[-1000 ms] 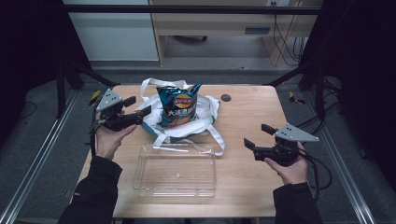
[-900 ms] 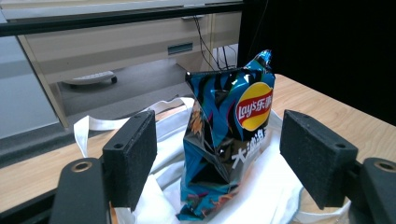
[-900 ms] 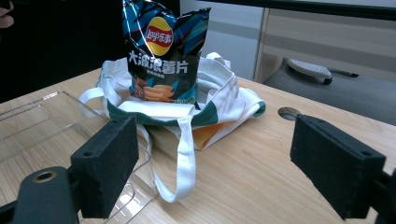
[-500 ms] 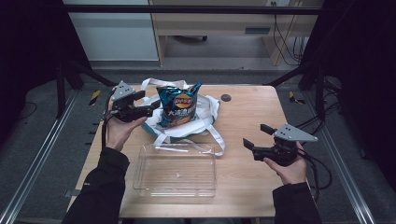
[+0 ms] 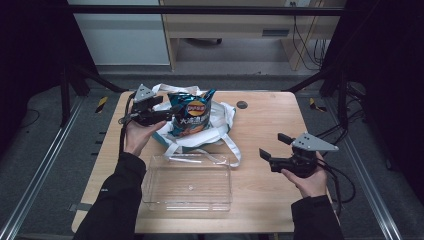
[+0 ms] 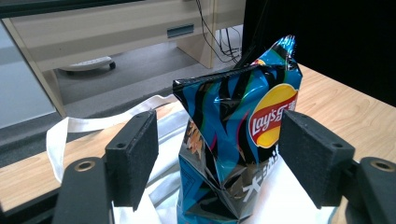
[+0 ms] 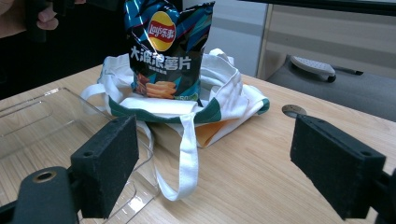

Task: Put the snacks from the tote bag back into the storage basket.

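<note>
A blue Lay's chip bag (image 5: 190, 116) (image 6: 238, 140) (image 7: 166, 51) stands upright in a white tote bag (image 5: 220, 120) (image 7: 224, 93) with green trim at the back of the table. My left gripper (image 5: 165, 114) (image 6: 219, 163) is open, its jaws on either side of the chip bag's left edge, apart from it. Over the right side of the table my right gripper (image 5: 272, 147) (image 7: 215, 172) is held open with nothing between its jaws, facing the bags.
A clear plastic tray (image 5: 187, 182) (image 7: 42, 116) lies empty at the front middle of the wooden table (image 5: 270, 125). One white tote strap (image 7: 187, 154) trails toward the tray. A round hole (image 5: 242, 104) sits in the tabletop behind the tote.
My left gripper has moved right and forward to the chip bag, so its jaws now straddle the bag's edge. The right gripper has stayed put.
</note>
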